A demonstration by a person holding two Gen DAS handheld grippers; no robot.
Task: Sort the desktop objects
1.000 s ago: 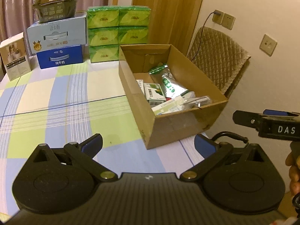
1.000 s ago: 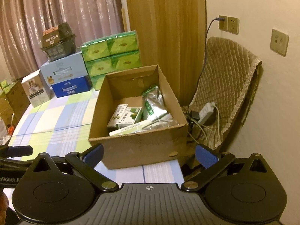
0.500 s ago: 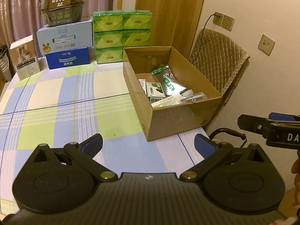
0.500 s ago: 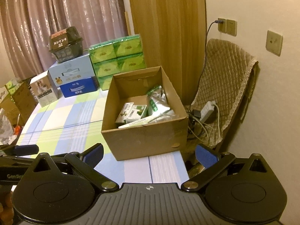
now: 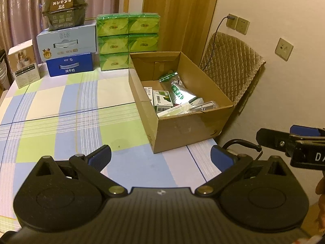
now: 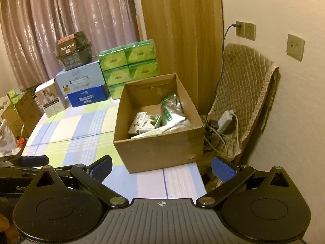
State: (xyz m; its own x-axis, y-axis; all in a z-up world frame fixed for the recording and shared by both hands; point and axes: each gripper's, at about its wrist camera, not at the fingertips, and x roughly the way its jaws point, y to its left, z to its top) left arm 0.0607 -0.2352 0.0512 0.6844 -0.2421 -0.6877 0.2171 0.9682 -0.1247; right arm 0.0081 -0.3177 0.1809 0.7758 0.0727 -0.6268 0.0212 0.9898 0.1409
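Observation:
An open cardboard box (image 5: 189, 128) (image 6: 158, 152) stands at the right edge of the checked tablecloth. In it lie green-and-white medicine cartons (image 5: 162, 99) (image 6: 146, 123), a silver foil pouch (image 5: 178, 91) (image 6: 172, 113) and a long white carton (image 5: 174, 110). My left gripper (image 5: 160, 156) is open and empty, held above the near part of the table, short of the box. My right gripper (image 6: 161, 167) is open and empty, also short of the box; it shows at the right of the left wrist view (image 5: 284, 140).
Along the far table edge stand green tissue packs (image 5: 128, 40), a light blue carton (image 5: 67, 42) on a dark blue one (image 5: 70, 65), a dark food box (image 5: 65, 8) and a small white box (image 5: 24, 67). A quilted chair (image 6: 243, 101) with a power strip (image 6: 224, 121) stands beside the table.
Both grippers have drawn back and up from the box, which looks smaller and farther now. Both stay open and empty. Nothing on the table has moved.

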